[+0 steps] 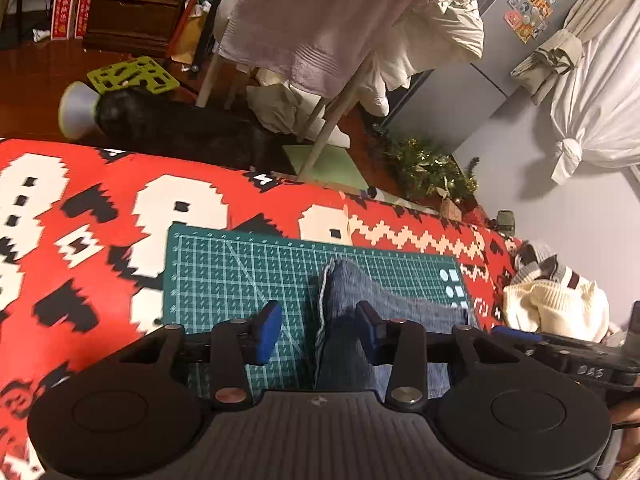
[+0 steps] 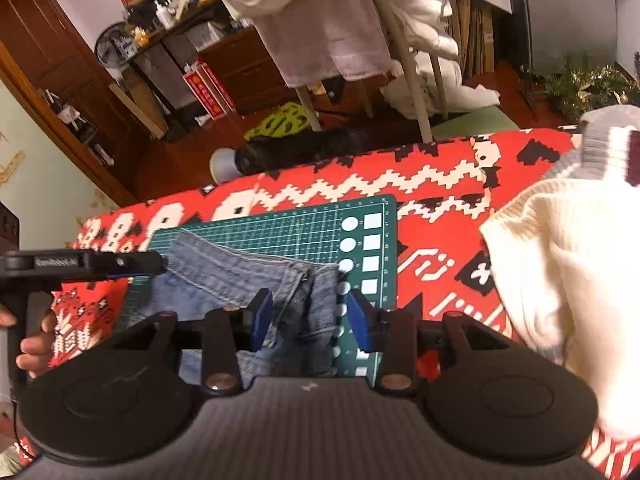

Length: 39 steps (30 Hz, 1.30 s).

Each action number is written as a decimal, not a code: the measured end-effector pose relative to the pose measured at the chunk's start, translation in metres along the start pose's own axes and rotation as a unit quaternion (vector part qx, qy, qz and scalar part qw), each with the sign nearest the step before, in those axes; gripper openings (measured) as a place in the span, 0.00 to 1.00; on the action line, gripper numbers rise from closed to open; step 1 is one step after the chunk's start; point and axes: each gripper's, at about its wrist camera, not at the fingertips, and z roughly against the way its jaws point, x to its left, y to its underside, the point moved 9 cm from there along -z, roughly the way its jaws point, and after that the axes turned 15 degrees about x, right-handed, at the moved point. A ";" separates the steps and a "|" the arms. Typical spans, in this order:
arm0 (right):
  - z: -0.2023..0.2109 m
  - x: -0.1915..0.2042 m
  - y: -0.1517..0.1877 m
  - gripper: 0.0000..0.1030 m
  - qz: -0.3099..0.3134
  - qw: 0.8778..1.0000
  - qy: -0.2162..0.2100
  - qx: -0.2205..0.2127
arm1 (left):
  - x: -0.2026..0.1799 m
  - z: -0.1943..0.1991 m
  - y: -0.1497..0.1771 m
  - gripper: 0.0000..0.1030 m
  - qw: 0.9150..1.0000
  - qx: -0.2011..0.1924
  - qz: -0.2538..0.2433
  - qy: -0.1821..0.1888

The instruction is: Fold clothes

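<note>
A folded pair of blue jeans (image 1: pixel 352 300) lies on a green cutting mat (image 1: pixel 224 264) over a red patterned cloth. My left gripper (image 1: pixel 318 330) is open above the mat, with the jeans' stitched left edge between its blue pads. In the right wrist view the jeans (image 2: pixel 240 280) lie on the mat (image 2: pixel 304 220) with their bunched right end under my right gripper (image 2: pixel 310 320), which is open with denim between its pads. The left gripper's black body (image 2: pixel 80 264) shows at the left, held by a hand (image 2: pixel 32 344).
A cream knit sweater (image 2: pixel 560 272) is heaped on the red cloth (image 2: pixel 440 184) right of the mat, also seen as a cream sweater (image 1: pixel 552 304). Beyond the far edge stand a rack draped with white towels (image 1: pixel 320 32), a dark shape on the floor (image 1: pixel 176 128) and tinsel (image 1: pixel 436 172).
</note>
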 end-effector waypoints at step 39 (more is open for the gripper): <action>0.166 0.126 0.182 0.07 0.155 0.984 -0.024 -0.088 | -0.077 0.147 0.155 0.13 0.985 0.041 -0.146 0.076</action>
